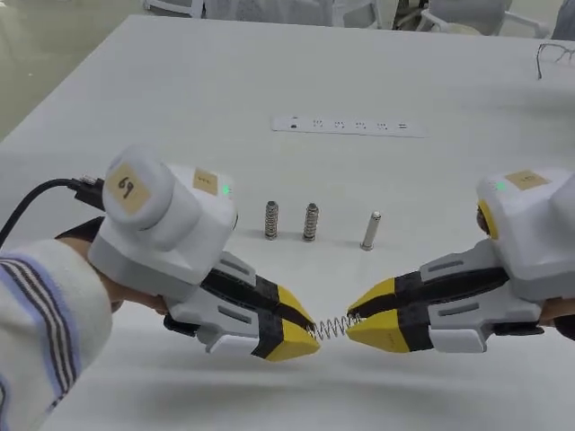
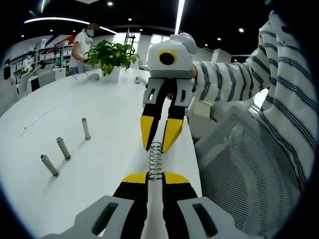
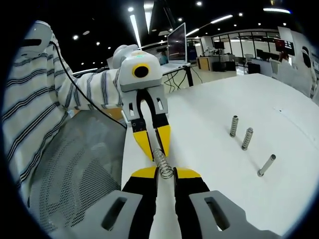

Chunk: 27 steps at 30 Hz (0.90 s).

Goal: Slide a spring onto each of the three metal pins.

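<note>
Springs (image 1: 271, 221) are sleeving two pins (image 1: 311, 207); a third pin (image 1: 371, 231) is standing bare; left gripper (image 1: 309, 335) and right gripper (image 1: 353, 325), jaws nearly closed, are each pinching one end of a third spring (image 1: 332, 327).

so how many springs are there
3: first spring and second spring standing left of the bare pin, third spring gripped between left gripper and right gripper; none looks hidden.
</note>
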{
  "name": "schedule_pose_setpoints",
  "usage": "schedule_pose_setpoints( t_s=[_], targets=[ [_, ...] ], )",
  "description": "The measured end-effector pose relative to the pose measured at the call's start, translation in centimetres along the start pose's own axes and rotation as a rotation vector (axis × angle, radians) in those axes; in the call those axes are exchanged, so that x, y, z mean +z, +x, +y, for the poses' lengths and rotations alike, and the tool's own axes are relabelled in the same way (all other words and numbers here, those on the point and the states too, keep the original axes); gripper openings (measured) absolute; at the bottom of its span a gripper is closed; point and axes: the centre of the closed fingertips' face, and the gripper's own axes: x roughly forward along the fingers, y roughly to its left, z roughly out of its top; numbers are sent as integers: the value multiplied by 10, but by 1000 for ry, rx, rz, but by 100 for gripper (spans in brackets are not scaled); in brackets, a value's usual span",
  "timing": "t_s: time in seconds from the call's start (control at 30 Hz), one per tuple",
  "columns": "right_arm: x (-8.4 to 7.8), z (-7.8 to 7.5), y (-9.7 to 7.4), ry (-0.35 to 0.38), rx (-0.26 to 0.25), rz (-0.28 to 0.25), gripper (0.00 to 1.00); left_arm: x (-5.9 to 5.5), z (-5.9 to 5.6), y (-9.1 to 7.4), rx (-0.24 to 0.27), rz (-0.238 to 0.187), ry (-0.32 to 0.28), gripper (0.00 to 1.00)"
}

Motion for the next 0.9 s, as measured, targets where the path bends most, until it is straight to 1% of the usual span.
schedule_pose_setpoints(
  t_s=[0.13,0.33,0.37,0.4,0.47,0.63,0.73,0.9],
  targets=[
    [0,1,0,-29,9,28,9,-1,-1,1,-2,0,-6,2],
    [3,0,-2,-80,23,82,9,0,-1,2,7,-18,-13,2],
    [3,0,-2,-93,23,91,9,1,0,2,14,-25,-15,2],
    [5,-1,-2,-127,19,111,9,2,1,1,20,-31,-14,2],
    [7,-1,-3,-145,22,122,9,2,1,1,29,-42,-18,2],
    [12,1,-5,-216,35,178,8,5,1,0,44,-70,-16,2],
    [14,-1,-6,-259,33,224,8,8,4,1,65,-95,-9,2],
    [18,0,-7,-314,43,274,8,10,5,1,83,-109,-1,2]
  ],
)
